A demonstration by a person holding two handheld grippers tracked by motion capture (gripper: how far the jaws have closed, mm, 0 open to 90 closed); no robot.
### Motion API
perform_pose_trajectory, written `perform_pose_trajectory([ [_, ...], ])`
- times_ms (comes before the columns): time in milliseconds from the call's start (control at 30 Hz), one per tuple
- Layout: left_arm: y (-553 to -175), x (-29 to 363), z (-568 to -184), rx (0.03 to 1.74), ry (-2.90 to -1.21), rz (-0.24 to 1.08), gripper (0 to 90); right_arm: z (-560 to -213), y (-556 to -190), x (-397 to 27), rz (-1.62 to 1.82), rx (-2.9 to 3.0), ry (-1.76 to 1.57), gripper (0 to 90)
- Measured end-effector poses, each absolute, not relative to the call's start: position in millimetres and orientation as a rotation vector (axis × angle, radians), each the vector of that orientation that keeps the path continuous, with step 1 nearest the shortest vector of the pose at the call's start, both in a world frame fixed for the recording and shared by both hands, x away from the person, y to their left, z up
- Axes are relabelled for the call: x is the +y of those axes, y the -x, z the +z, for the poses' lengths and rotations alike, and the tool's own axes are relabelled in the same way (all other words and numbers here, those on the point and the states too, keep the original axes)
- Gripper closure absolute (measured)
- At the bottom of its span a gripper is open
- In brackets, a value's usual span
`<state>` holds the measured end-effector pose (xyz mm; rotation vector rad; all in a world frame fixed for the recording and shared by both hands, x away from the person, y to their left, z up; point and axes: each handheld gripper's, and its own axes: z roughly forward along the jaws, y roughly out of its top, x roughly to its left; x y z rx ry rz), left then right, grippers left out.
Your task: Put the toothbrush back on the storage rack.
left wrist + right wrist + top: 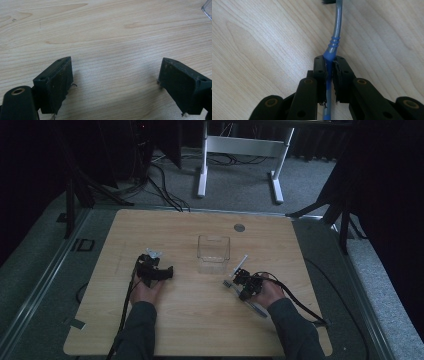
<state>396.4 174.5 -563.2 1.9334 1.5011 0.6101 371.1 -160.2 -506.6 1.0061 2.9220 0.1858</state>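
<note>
While the person's two forearms enter from the near edge of the wooden table [200, 320], the high view sets out the whole arrangement. A clear plastic box [213, 252] stands open-topped near the table's middle. The left gripper [156, 270] rests to the left of it, apart from it. The right gripper [240, 282] sits to the right of the box and a little nearer the person, on a toothbrush [239, 270] that lies flat on the wood, one pale end pointing toward the box. The box probably serves as the receptacle, which would explain why the brush is taken up beside it.

Left gripper view: the two black jaws stand wide apart with nothing between them, bare wood grain beneath. A corner of the clear plastic box [207, 10] enters at upper right. This hand appears to wait in reserve.

Right gripper view: the right gripper [329, 67] has its jaws drawn almost together on the toothbrush [337, 32], the pads pressing both sides of the blue part of the handle just behind its ribbed collar. The grey neck curves on ahead to dark bristles at the top edge. Gripping the thicker blue section, not the thin neck, likely gives the pads a firmer seat and keeps the head free for lowering into the box.
</note>
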Motion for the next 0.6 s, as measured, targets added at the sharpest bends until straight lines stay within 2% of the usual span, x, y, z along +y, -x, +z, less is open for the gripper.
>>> perform_pose_trajectory([
  [600,-396.4,174.5,-563.2,1.501,-1.934,0.61,12.4,-490.2,-368.5,-166.6,0.294,2.862,-1.046,81.1],
])
